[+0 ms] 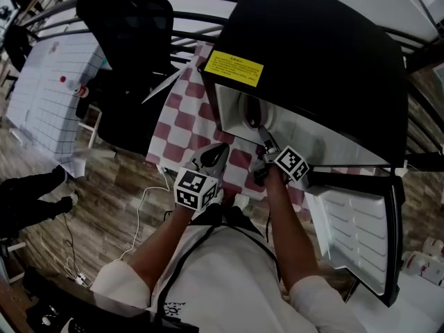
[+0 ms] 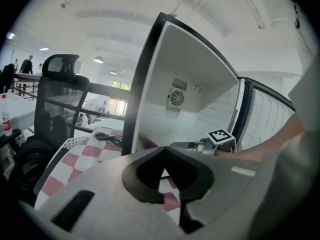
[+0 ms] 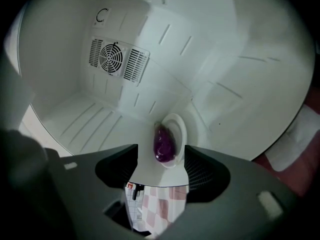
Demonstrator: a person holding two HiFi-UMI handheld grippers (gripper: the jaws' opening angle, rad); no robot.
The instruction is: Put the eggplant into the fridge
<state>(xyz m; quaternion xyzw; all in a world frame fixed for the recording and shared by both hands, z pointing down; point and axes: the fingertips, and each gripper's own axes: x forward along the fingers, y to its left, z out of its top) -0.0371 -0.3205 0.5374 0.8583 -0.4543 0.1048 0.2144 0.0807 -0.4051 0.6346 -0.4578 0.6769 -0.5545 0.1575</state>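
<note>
Right tongs: my right gripper [image 3: 161, 157] has its jaws spread wide with nothing pressed between the pads; it shows low in the middle of the right gripper view, reaching into the fridge mouth.
Left tongs: my left gripper [image 2: 162, 152] has its jaw tips closed together and holds nothing. It sits low and centre in the left gripper view, outside the fridge and over the checked cloth [image 1: 186, 120].
Eggplant: the purple eggplant [image 3: 164, 144] lies on a small white plate [image 3: 178, 125] on the fridge floor. In the right gripper view it is centre frame, just beyond the gap between my open jaws and apart from both pads.
Fridge: the black fridge [image 1: 326, 61] fills the upper right of the head view, and its white inside faces me.
Door: the fridge door [image 1: 355, 236] hangs open at the lower right of the head view.
Back wall: a round fan grille [image 3: 111, 58] sits at the upper left of the right gripper view.
Beside: a black office chair [image 1: 125, 19] stands at the upper left of the head view.
</note>
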